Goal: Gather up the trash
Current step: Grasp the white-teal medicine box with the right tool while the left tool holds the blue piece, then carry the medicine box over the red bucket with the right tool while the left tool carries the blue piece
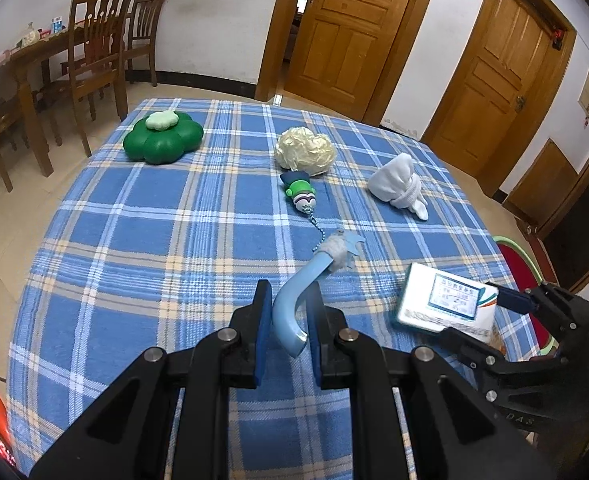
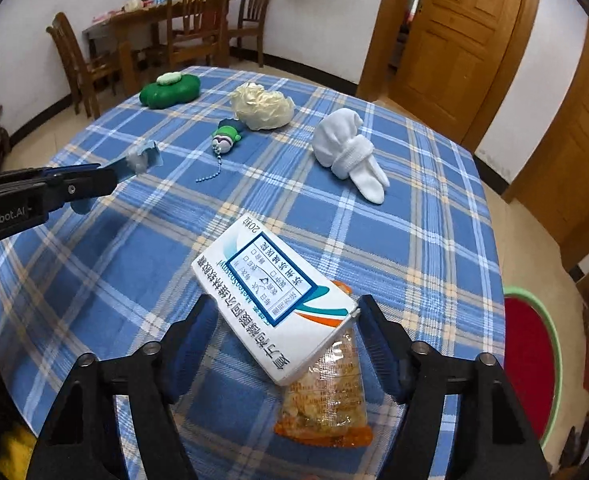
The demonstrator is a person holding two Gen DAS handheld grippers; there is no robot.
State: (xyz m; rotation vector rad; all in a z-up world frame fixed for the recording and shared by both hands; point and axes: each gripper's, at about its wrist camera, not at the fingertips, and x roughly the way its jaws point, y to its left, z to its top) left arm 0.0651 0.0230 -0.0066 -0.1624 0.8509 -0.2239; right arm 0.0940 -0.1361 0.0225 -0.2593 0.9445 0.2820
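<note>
A blue stick [image 1: 294,312] is clenched in the left tongs [image 1: 287,320] above the bench [image 1: 134,240]; the right tongs [image 2: 290,344], released, straddle a box [image 2: 274,304] at the near right, to be gripped next.

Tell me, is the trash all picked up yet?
Not yet. Nothing looks binned so far. The left tongs grip a blue curved toy piece. The right tongs are open around a white box lying on a snack packet. The crumpled wad waits.
</note>
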